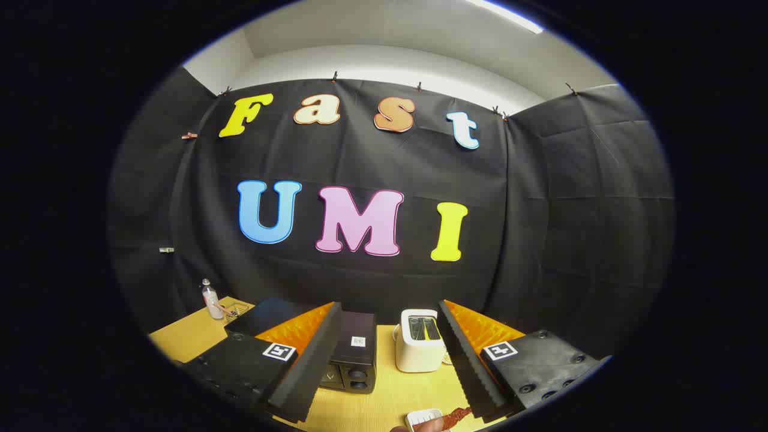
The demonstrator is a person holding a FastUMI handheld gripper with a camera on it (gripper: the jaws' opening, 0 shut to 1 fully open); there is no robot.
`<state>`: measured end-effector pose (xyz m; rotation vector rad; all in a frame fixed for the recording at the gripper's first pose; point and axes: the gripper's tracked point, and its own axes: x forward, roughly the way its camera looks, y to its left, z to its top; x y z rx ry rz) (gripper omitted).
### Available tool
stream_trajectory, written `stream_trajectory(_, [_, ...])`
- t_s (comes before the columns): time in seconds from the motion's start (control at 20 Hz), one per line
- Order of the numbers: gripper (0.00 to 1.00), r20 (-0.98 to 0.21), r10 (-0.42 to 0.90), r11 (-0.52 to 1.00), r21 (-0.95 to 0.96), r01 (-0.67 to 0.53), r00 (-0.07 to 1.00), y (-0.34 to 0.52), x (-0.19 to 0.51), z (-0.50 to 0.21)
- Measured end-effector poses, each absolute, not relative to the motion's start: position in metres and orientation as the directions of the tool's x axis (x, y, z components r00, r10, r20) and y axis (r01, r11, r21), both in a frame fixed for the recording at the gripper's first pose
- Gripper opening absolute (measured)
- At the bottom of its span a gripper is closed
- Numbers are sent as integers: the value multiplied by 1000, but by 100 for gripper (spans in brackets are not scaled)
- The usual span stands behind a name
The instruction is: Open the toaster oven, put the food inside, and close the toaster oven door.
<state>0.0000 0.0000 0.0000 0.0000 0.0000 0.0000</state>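
A black toaster oven (355, 351) stands on the yellow wooden table (396, 393), partly behind my left finger; its knobs face me and whether its door is up or down is hidden. A reddish-brown strip of food (457, 414) lies on a small white dish (421, 416) near the table's front, just inside my right finger. A person's hand (429, 425) is at the dish. My gripper (390, 305) hangs above the table, open, with nothing between its fingers.
A white pop-up toaster (419, 342) stands to the right of the oven, between my fingers. Far left on the table are a clear bottle (211, 299), a small wire basket (235, 309) and a flat black object (264, 316). Black cloth walls close the booth behind.
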Motion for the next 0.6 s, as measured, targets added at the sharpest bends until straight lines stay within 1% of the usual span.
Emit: stream_trajectory(0.6, [97,33,19,999,-36,-17,999,12,-3,9])
